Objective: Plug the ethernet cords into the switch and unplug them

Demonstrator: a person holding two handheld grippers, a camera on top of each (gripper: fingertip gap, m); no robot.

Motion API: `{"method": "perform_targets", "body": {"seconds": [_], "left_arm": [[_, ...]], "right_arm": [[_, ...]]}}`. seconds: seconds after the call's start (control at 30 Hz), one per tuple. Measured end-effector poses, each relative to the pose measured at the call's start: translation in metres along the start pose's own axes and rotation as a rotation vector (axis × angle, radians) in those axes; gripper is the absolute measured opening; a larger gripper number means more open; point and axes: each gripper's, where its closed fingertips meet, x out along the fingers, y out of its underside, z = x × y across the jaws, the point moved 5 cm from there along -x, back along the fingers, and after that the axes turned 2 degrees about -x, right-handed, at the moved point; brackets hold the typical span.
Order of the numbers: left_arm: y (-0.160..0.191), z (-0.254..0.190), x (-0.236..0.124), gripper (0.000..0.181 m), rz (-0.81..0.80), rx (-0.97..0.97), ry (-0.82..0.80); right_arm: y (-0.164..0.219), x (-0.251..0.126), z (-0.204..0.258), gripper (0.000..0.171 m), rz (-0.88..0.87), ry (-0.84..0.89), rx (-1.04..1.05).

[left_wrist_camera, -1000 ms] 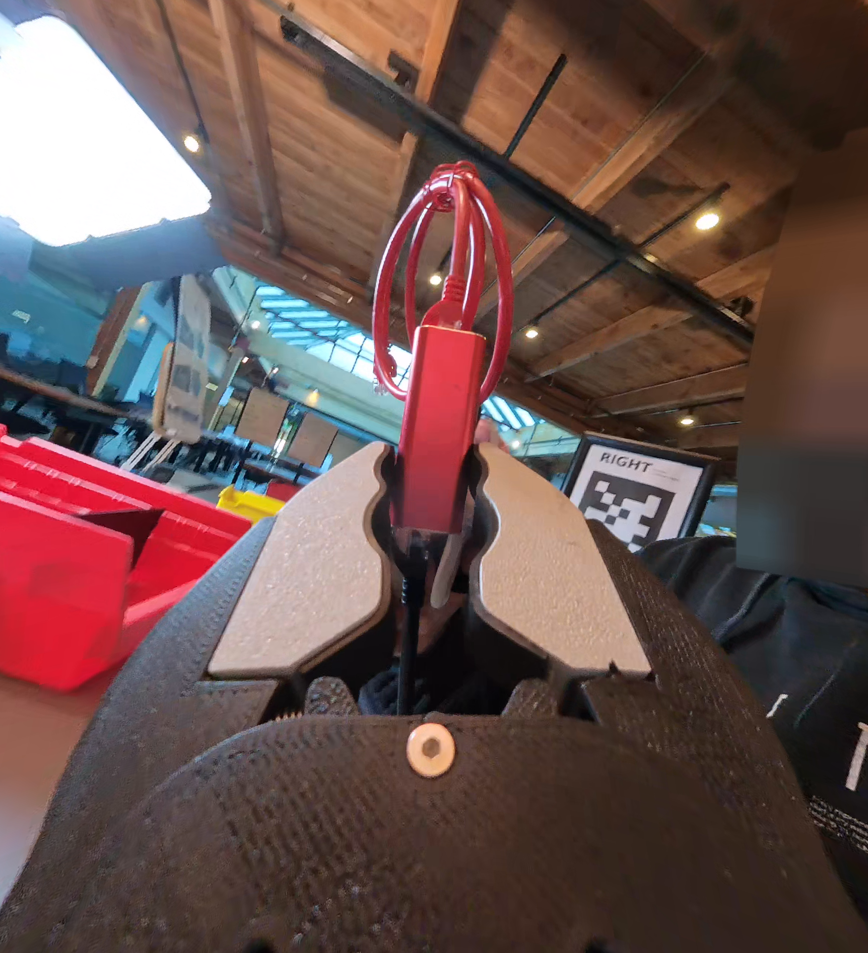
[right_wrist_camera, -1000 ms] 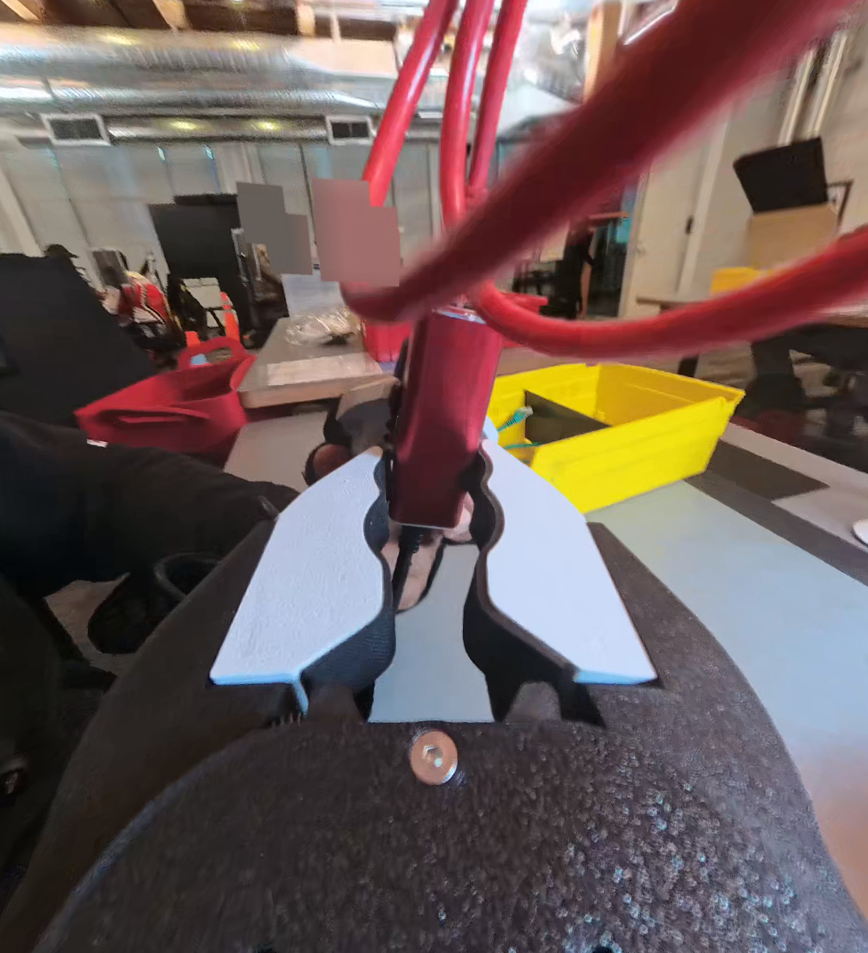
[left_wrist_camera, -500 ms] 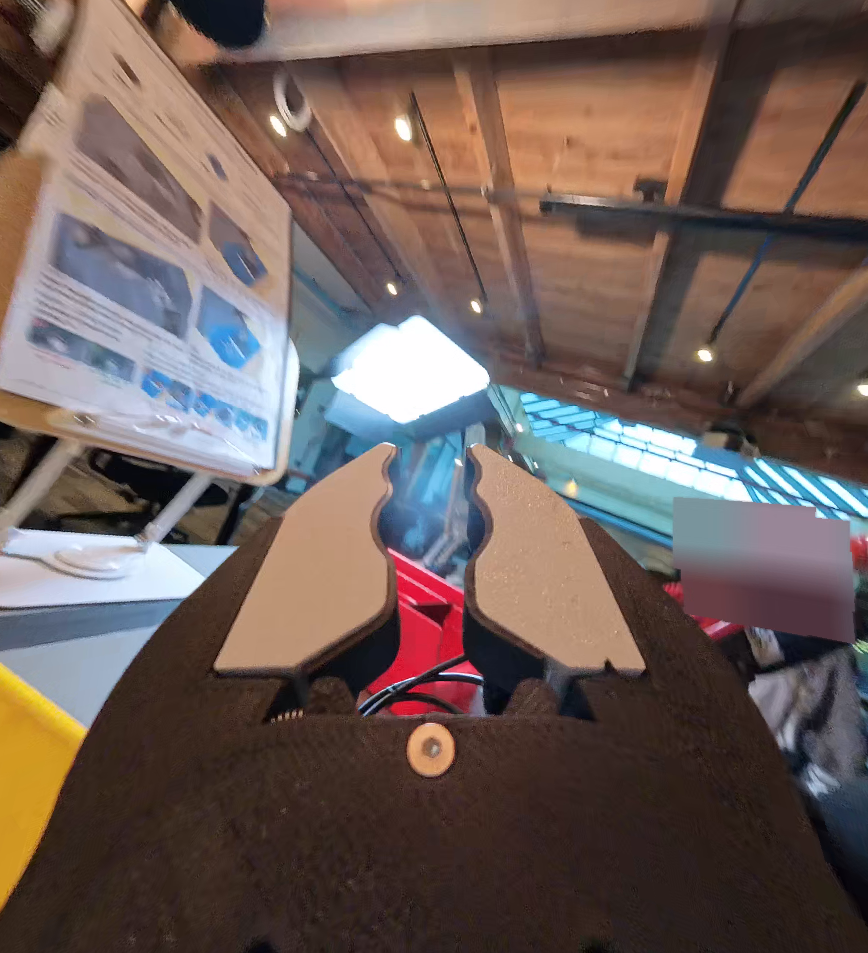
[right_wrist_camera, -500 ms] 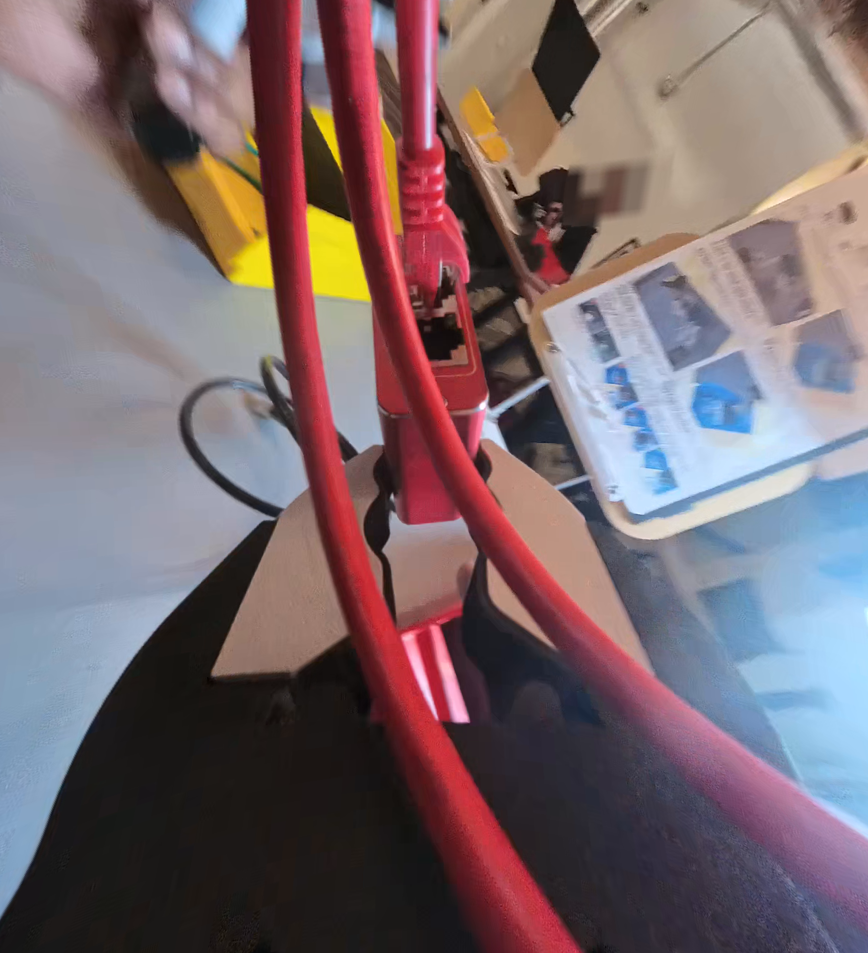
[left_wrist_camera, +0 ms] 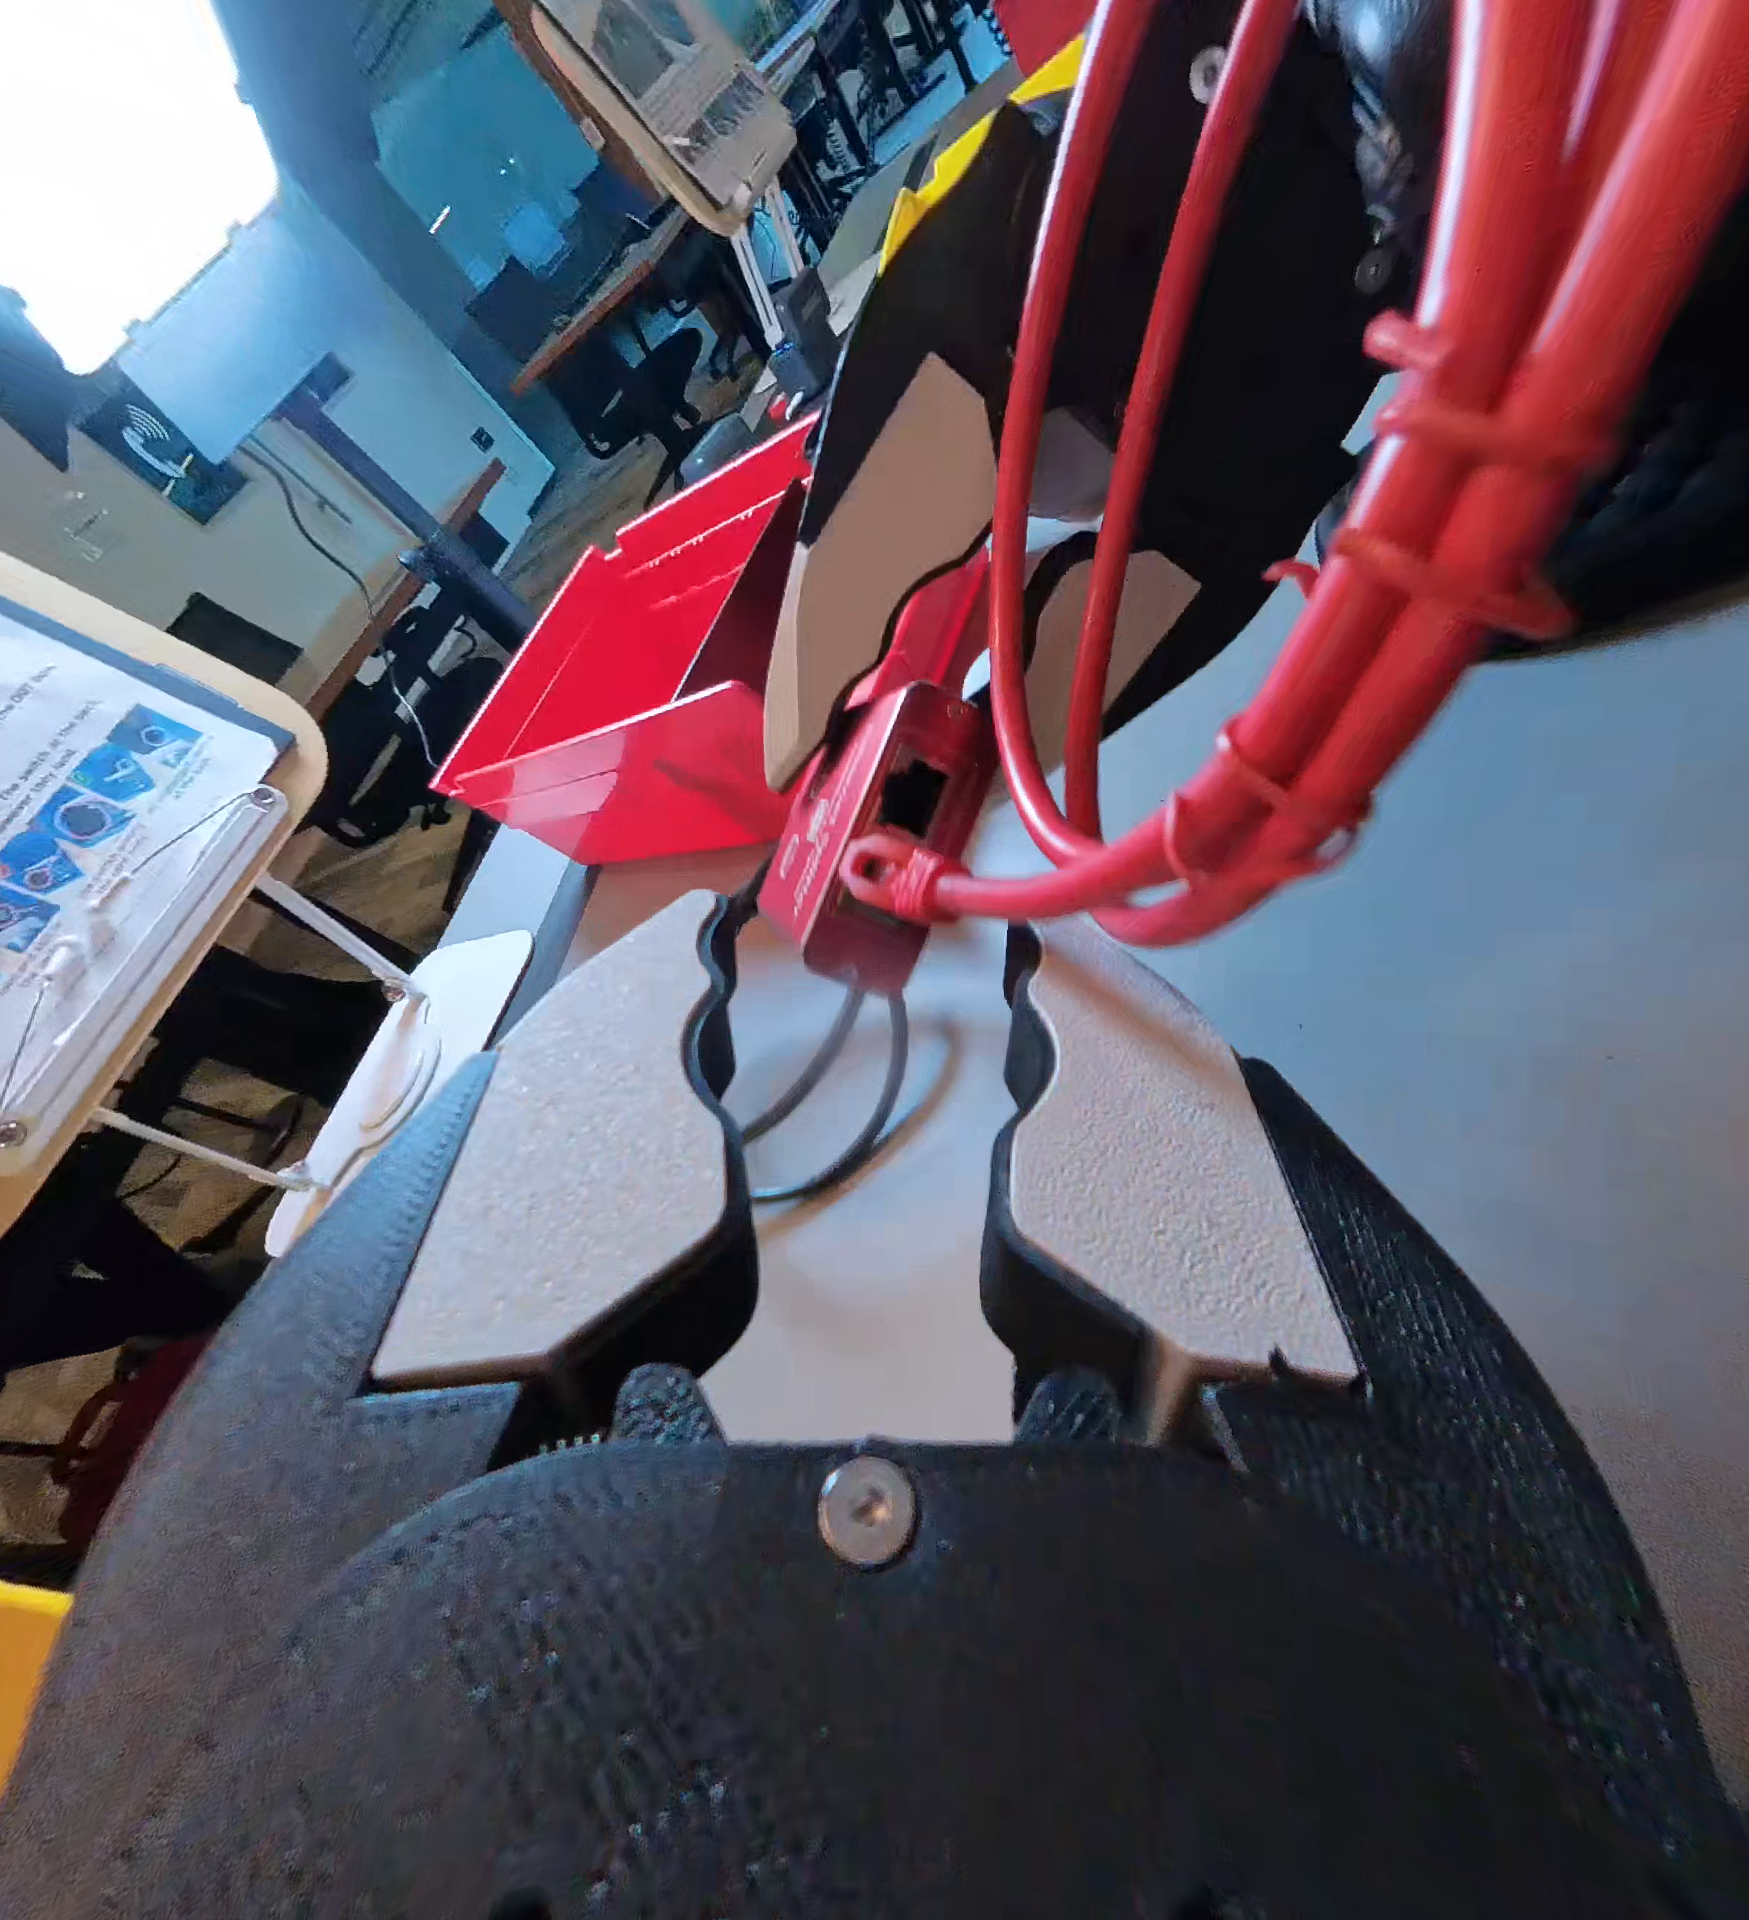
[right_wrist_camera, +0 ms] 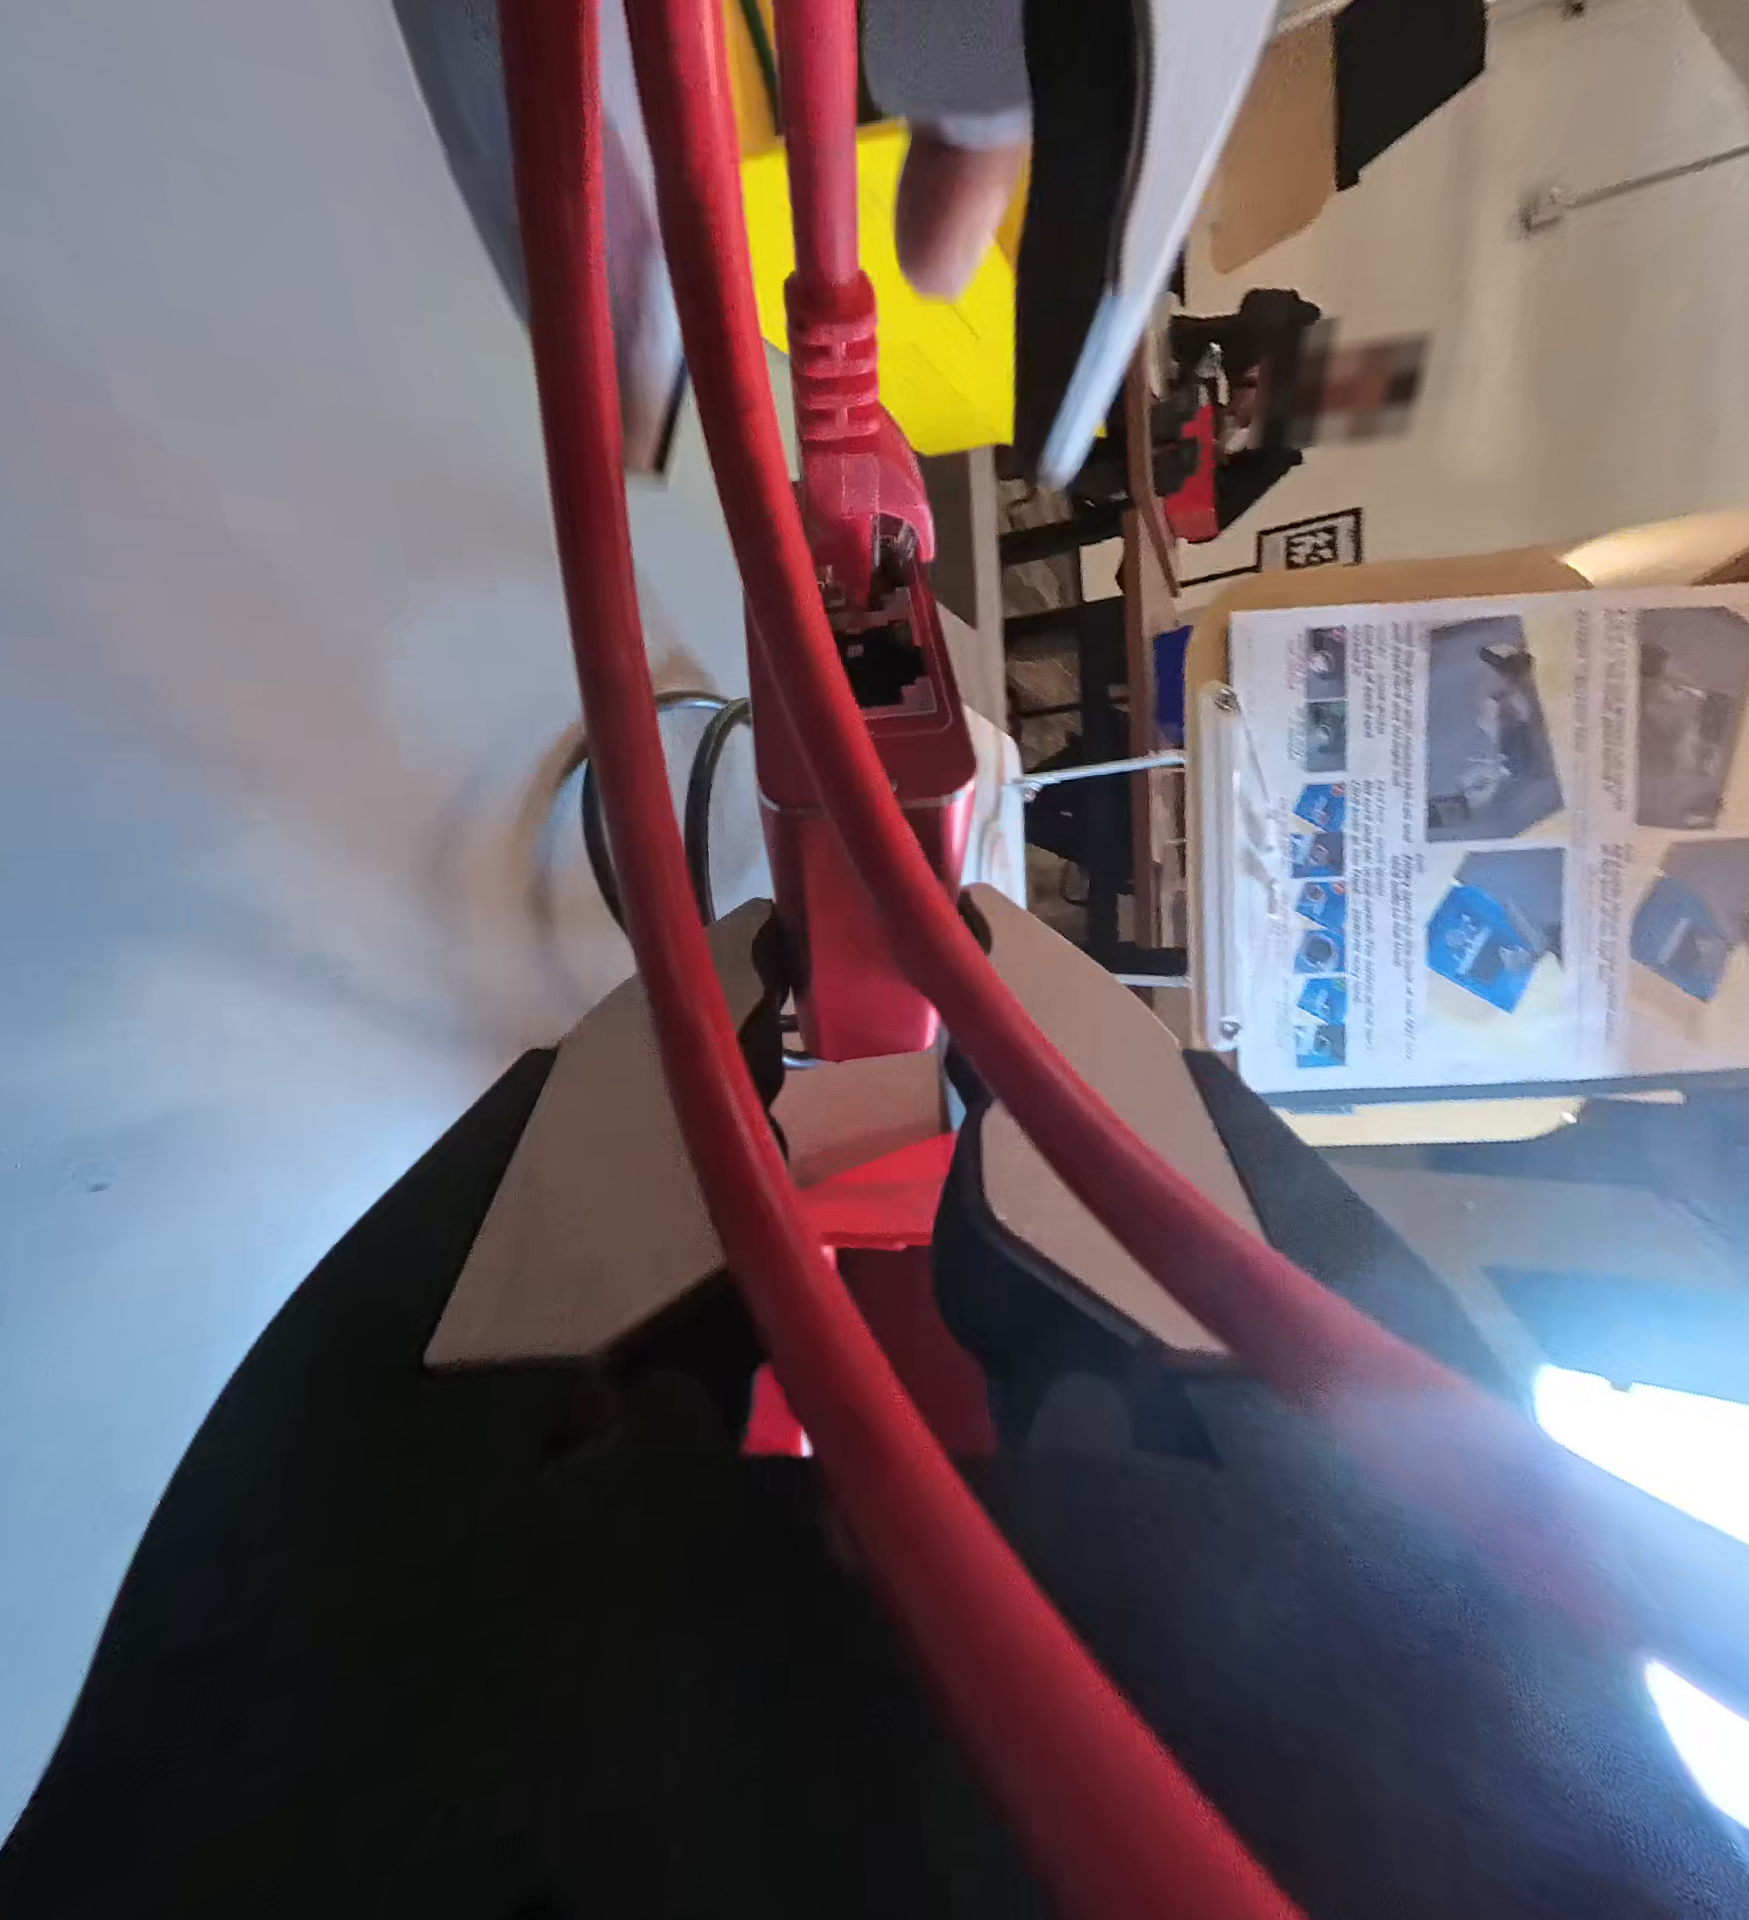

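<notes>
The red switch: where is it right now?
The red switch sits clamped in the right gripper; in the left wrist view it hangs just beyond the open left gripper.

A blown-out white light panel (left_wrist_camera: 70, 156) glares at the upper left of the left wrist view, casting a cool blue tint over the room behind. That view is fairly sharp, with wide-angle bending at the edges. The right wrist view is smeared: the desk (right_wrist_camera: 174, 727) is a pale blur, the near red cords (right_wrist_camera: 849, 1351) are soft, and glare streaks at lower right.
</notes>
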Motion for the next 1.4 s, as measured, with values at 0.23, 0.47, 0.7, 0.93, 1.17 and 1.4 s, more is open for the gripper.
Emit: {"method": "perform_targets", "body": {"seconds": [0.23,0.47,0.7,0.93,1.17,1.4], "left_arm": [[0.016,-0.018,0.033,0.03,0.041,0.183,-0.052],[0.001,0.005,0.012,0.029,-0.185,-0.116,-0.026],[-0.012,0.018,-0.013,0.028,-0.474,-0.34,0.05],[-0.023,-0.018,0.011,0.029,-0.499,-0.328,0.256],[0.007,-0.004,0.02,0.038,-0.268,-0.333,0.253],[0.066,0.075,-0.027,0.028,-0.198,-0.706,-0.046]], "right_arm": [[-0.021,-0.001,0.018,0.028,-0.071,-0.135,0.074],[-0.024,-0.024,-0.008,0.042,-0.376,-0.118,0.327],[-0.006,-0.035,-0.026,0.051,-0.596,-0.168,0.579],[-0.036,-0.044,-0.004,0.039,-0.638,-0.302,0.439],[-0.019,-0.032,-0.001,0.028,-0.526,-0.211,0.359],[0.017,-0.026,-0.015,0.027,-0.313,0.129,0.073]]}}
